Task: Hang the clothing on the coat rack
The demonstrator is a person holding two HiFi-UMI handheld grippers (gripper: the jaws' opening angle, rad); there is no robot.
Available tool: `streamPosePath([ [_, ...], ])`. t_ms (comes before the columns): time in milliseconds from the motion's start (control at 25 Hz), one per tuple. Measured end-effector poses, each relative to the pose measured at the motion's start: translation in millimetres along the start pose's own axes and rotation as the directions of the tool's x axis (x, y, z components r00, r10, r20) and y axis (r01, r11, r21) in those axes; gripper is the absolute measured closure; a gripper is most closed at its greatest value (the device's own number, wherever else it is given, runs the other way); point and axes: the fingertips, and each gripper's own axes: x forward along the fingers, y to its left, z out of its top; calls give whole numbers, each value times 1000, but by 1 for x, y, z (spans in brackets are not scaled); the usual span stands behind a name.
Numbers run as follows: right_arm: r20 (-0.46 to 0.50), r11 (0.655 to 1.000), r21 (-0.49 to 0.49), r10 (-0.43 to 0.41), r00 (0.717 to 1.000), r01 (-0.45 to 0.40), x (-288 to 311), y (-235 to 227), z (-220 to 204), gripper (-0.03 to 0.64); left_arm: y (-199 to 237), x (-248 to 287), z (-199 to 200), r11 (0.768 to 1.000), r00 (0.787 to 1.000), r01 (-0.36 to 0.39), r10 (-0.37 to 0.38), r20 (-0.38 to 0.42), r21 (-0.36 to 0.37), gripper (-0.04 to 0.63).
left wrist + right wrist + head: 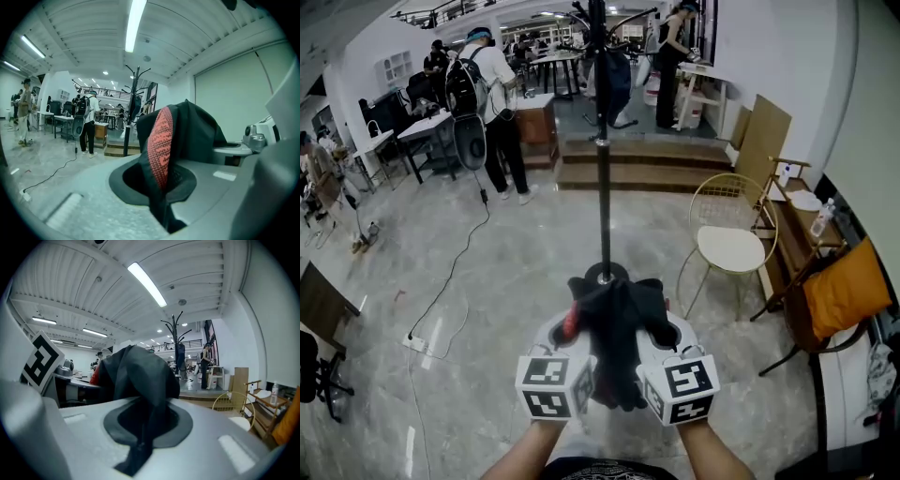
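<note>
The black fabric garment [616, 323], trimmed with an orange-red knitted band [161, 140], is bunched into a mound between the two tools. It is held in the air in front of the person, above the pale marble floor [487, 281]. The left gripper [161, 190] has its jaws pinched on a fold at the band. The right gripper [142, 427] has its jaws pinched on a plain dark fold. The two sit close side by side, so the cloth hangs as a lump rather than spread.

The black metal coat rack [604, 187] stands straight ahead, with its round base [606, 274] on the floor just beyond the garment. Its curved hooks [174, 322] rise well above the grippers, and a dark item [615, 80] already hangs on the rack.

Step in hand, as judged: carrying the garment to the rack. Recommended procedure:
- Raise both grippers together.
- Draw them apart to open a collar or loop edge.
- Select a free hook away from the dark item.
- Pass the fabric over the hook tip.
- Release only once the hook bears the weight.

Do not push the slim pole, which may rock. A gold wire chair [729, 248] stands to the right, apart from the path.
</note>
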Motion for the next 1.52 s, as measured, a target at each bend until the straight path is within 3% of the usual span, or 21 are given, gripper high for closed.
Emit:
streamPosePath([
  [440,-23,993,31,-114,993,115,109,-1,18,591,77,76,29,993,993,119,-118,-29,25,575],
  [960,-42,990,18,-141,989,142,198,23,32,591,161,124,49,987,987,160,-160,-29,14,575],
  [1520,-27,991,-3,-132,991,132,234,0,40,591,178,165,61,987,987,161,-161,-24,12,575],
])
